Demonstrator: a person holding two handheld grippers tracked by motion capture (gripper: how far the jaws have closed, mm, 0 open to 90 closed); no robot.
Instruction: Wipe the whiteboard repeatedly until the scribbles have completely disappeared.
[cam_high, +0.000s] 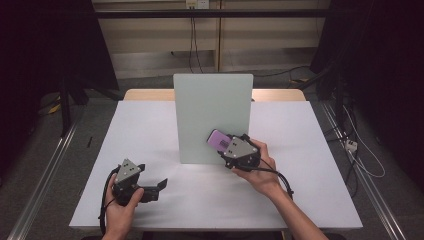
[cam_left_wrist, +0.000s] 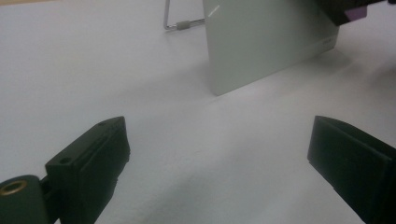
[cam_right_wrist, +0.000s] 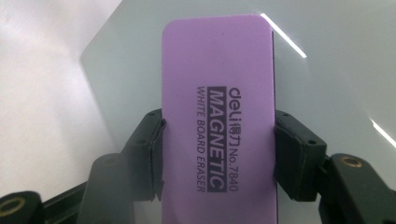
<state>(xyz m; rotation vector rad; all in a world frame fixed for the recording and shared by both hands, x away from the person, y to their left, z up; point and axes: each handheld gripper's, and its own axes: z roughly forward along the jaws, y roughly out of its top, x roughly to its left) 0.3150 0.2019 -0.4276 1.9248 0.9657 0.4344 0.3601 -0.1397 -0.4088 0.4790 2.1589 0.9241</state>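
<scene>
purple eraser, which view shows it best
The right gripper view: the purple eraser sits close up between the right gripper jaws, its printed label readable. The high view shows it small against the whiteboard. The left gripper view catches just a purple corner.

Left gripper (cam_high: 159, 186) gapes wide; right gripper (cam_high: 227, 145) clamped

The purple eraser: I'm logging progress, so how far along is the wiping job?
Done: the right gripper is shut on the purple eraser, held up at the whiteboard. In hand: bringing it to the board face; contact can't be judged. Left: any wiping and setting it down. The left gripper waits open.
</scene>
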